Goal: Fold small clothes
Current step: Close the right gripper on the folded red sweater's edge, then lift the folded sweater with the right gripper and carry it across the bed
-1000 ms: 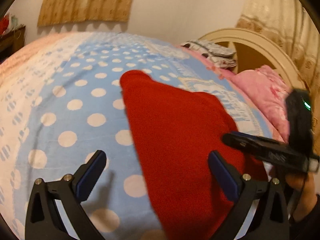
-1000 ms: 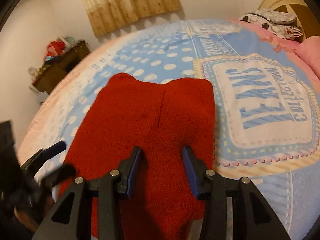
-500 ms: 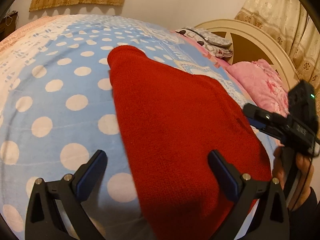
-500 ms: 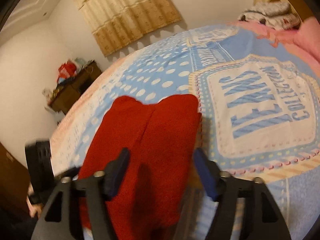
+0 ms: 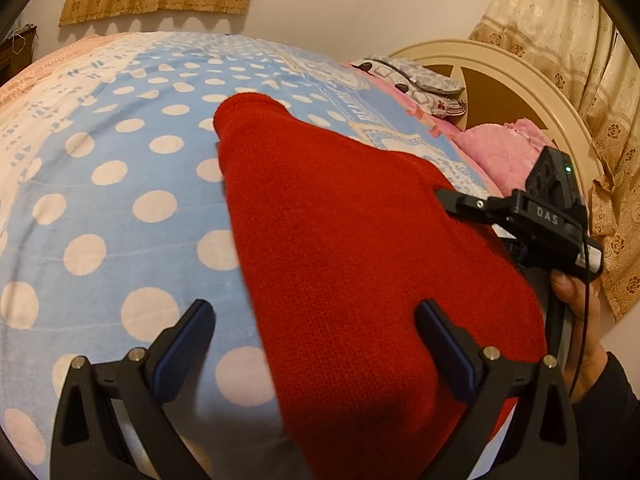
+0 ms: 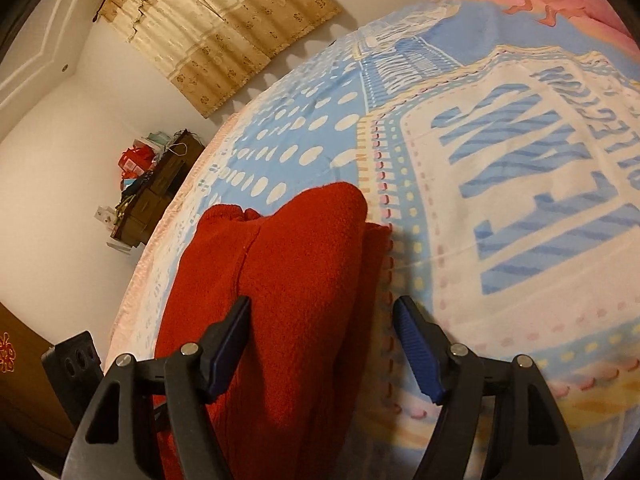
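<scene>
A red knitted garment (image 5: 352,248) lies folded on the blue polka-dot blanket (image 5: 120,184); it also shows in the right wrist view (image 6: 288,280). My left gripper (image 5: 316,344) is open and empty above the garment's near left edge. My right gripper (image 6: 322,344) is open and empty above the garment's right side, and it shows in the left wrist view (image 5: 520,216) at the garment's right edge, held by a hand (image 5: 580,312).
The blanket has a white "JEANS" patch (image 6: 520,168) to the right of the garment. Pink pillows (image 5: 504,152) and a cream headboard (image 5: 520,80) stand at the far right. A dark cabinet (image 6: 156,196) with clutter stands by the wall.
My right gripper has opened wider and moved right, and its view has tilted. My left gripper stays open and has drawn back slightly. The garment lies still.
</scene>
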`<state>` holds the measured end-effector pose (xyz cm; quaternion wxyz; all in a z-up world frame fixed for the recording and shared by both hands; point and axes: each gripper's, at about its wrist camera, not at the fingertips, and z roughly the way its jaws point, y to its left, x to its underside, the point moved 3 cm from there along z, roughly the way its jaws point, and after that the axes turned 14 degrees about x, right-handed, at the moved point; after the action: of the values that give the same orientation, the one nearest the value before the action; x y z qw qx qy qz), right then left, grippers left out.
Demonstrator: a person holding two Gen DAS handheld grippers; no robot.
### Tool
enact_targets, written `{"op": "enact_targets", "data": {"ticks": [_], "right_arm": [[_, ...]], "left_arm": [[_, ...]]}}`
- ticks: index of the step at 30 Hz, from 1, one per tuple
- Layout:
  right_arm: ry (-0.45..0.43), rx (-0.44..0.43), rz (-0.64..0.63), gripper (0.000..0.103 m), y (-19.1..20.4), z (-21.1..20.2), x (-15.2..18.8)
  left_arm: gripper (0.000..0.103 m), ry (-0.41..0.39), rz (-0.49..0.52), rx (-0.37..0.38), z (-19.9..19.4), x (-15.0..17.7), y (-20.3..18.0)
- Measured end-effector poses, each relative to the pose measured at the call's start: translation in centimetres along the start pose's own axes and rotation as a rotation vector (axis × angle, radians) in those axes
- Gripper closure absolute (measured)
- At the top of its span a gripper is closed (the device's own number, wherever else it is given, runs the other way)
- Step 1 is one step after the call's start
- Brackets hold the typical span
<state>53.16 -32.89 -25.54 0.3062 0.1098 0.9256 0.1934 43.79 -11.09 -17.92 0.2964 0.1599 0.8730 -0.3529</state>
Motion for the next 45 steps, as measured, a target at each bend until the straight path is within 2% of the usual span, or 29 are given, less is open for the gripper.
{"op": "enact_targets", "data": {"ticks": [3, 6, 8, 10, 14, 15, 21, 23, 33, 45], "right_arm": [[0.014, -0.041, 0.044, 0.034, -0.4, 0.6, -0.5], [0.025, -0.071, 0.064, 0.044, -0.6, 1.0, -0.7], [0.037, -0.093, 0.063, 0.055, -0.4, 1.2, -0.6], [0.047, -0.101, 0.068, 0.059, -0.2, 1.4, -0.5], [0.045, -0.077, 0.057, 0.064, 0.4, 1.1, -0.2], [0.039, -0.067, 0.056, 0.065, 0.6, 0.9, -0.1], [-0.007, -0.021, 0.038, 0.069, 1.7, -1.0, 0.5], [-0.019, -0.025, 0.038, 0.07, 2.0, -1.9, 0.9], [-0.04, -0.075, -0.024, 0.071, 5.9, -6.3, 4.7], [-0.006, -0.159, -0.069, 0.071, 12.4, -6.4, 9.6]], "left_arm": [[0.001, 0.0, 0.0, 0.0, 0.0, 0.0, 0.0], [0.002, 0.001, 0.002, 0.004, 0.1, -0.1, 0.0], [0.004, 0.001, 0.003, 0.005, 0.1, -0.1, 0.0], [0.008, 0.004, 0.009, 0.008, 0.0, -0.1, -0.1], [0.025, 0.019, 0.021, 0.035, 0.1, -0.1, -0.5], [0.027, 0.021, 0.03, 0.03, 0.1, -0.2, -0.7], [0.057, 0.035, 0.104, -0.023, -1.0, 0.0, -2.7], [0.061, 0.039, 0.118, -0.034, -1.8, 0.2, -3.0], [0.065, 0.015, 0.155, -0.055, -7.7, 2.3, -4.9], [0.065, -0.031, 0.113, -0.136, -14.4, 5.7, -3.8]]}}
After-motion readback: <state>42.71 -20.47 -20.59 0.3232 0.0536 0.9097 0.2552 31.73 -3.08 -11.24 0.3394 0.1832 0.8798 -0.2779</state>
